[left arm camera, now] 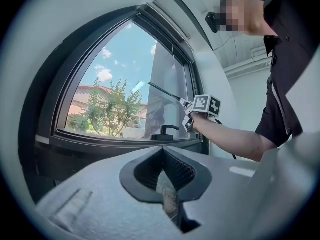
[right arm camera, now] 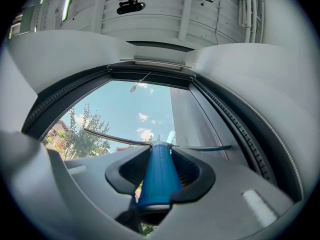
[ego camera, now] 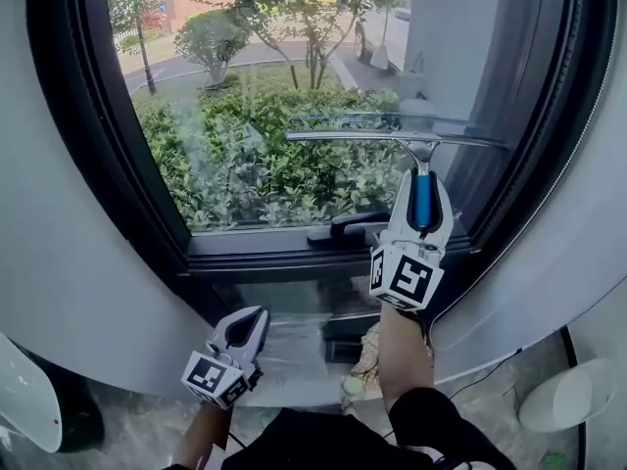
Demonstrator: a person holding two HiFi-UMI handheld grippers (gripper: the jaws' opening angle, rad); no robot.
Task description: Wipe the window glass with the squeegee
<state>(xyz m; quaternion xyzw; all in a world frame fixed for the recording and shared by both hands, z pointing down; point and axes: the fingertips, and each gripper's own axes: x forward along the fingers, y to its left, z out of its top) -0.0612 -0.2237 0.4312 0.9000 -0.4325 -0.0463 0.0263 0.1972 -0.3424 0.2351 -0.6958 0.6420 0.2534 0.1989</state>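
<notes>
- The window glass [ego camera: 265, 116] is framed by a dark window frame [ego camera: 98, 135] set in a pale curved wall [ego camera: 59, 262]. In the head view the frame's top is cut off by the picture's edge.
- Green shrubs [ego camera: 284, 174] and trees are seen through the pane. A grey panel behind its right part is hard to identify.
- The squeegee [ego camera: 419, 150] is held up before the right part of the glass. Its long metal blade [ego camera: 392, 137] lies level across the pane, and a faint reflection is seen just above it. Whether the blade's edge actually touches the glass cannot be settled from any view.
- The right gripper [ego camera: 421, 179] is raised above the sill. Its jaws are clamped from both sides on the squeegee's blue handle [right arm camera: 157, 176], which runs up between the ribbed pads [right arm camera: 187, 171]. The lower end of the handle is hidden inside the gripper.
- The left gripper [ego camera: 250, 316] is held low, well below the sill and apart from the squeegee. In the left gripper view its jaws are drawn together to a thin slit, and nothing is gripped between them.
- A black window handle [ego camera: 348, 225] sits on the lower frame, just left of the right gripper.
- A crumpled yellowish item [ego camera: 364, 362] lies beside the right forearm. It is partly covered and too unclear to name.
</notes>
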